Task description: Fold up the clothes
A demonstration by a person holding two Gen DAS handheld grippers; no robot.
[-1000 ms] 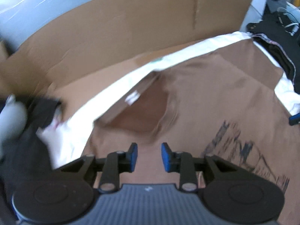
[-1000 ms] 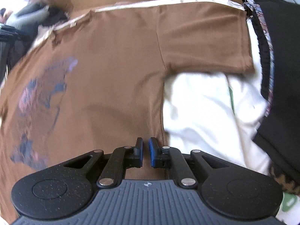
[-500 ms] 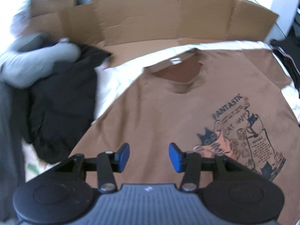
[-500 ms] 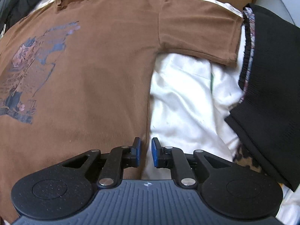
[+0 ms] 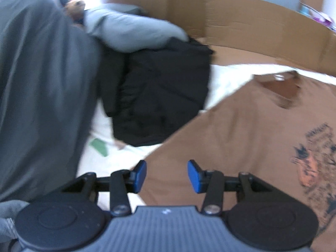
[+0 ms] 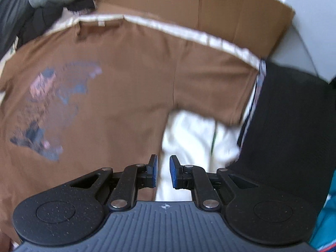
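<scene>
Cardboard wall (image 6: 210,10) behind brown T-shirt (image 6: 126,84)

A makeshift clothes-folding station, perhaps in a home. A white sheet (image 6: 189,134) covers the surface, walled by flattened cardboard (image 6: 189,6). Garment piles (image 5: 163,96) lie around a brown T-shirt (image 6: 117,96).

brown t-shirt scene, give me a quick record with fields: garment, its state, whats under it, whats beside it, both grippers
garment: brown t-shirt with a printed graphic on the front
state: spread flat, front up, not yet folded
under it: white sheet on cardboard
beside it: black garment by its sleeve; black jacket by its other side
left gripper: jaws closing, nothing between them, above the shirt's edge
right gripper: narrowly open, empty, above the shirt's side edge
</scene>
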